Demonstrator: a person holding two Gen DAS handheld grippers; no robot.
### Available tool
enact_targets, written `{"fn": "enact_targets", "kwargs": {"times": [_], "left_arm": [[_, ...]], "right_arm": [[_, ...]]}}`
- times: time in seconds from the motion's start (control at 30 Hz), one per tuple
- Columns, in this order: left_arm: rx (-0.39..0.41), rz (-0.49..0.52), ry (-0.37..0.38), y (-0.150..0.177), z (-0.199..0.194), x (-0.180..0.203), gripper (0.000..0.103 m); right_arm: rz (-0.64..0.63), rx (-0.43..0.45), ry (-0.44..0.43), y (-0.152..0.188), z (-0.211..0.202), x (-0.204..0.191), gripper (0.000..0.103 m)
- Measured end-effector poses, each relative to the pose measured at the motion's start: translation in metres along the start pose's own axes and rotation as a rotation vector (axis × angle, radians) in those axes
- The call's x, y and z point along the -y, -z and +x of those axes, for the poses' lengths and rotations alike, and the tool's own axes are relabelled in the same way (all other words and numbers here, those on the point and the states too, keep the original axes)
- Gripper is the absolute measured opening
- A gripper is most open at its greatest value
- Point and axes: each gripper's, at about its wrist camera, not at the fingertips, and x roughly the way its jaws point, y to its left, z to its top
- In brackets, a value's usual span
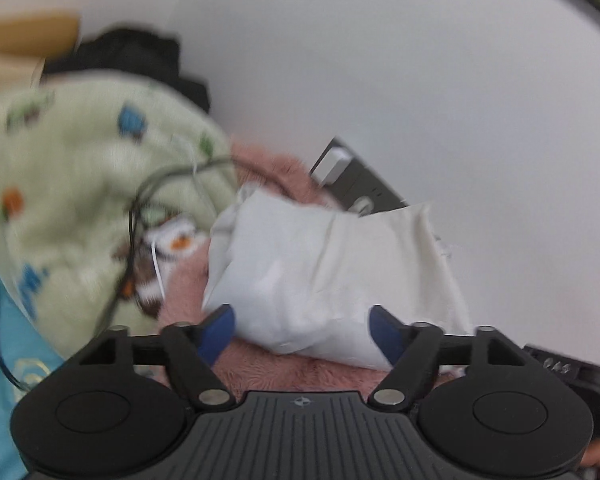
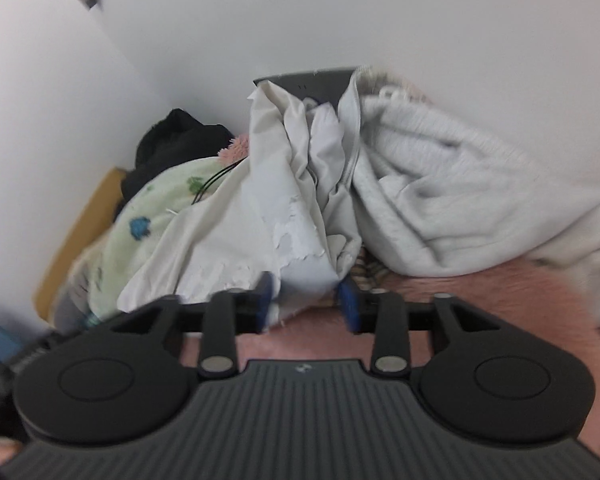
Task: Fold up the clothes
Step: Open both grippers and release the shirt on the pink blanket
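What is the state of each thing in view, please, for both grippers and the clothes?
left gripper: open, fingers on either side of the white cloth, not closed on it.
right gripper: open, a corner of the white cloth between its fingers.
white cloth: crumpled, unfolded, on the pink fluffy blanket.
grey sweatshirt: bunched, unfolded.
green patterned blanket: rumpled.
black garment: heaped in the corner.

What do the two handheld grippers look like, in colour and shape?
Both look alike. The left gripper and the right gripper each have a black ribbed body with two round discs, black link arms on silver pivot pins, a small pale emblem, and blue finger pads.
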Motion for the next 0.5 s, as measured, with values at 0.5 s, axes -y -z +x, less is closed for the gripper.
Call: {"fn": "enact_targets", "kwargs": {"times": [0.5], "left_arm": [[0.289,0.250,-0.096,0.065,-0.166,0.074,0.103]], "right_arm": [[-0.326,0.272,-0.084,0.052,-0.140,-0.066,0.088]]}}
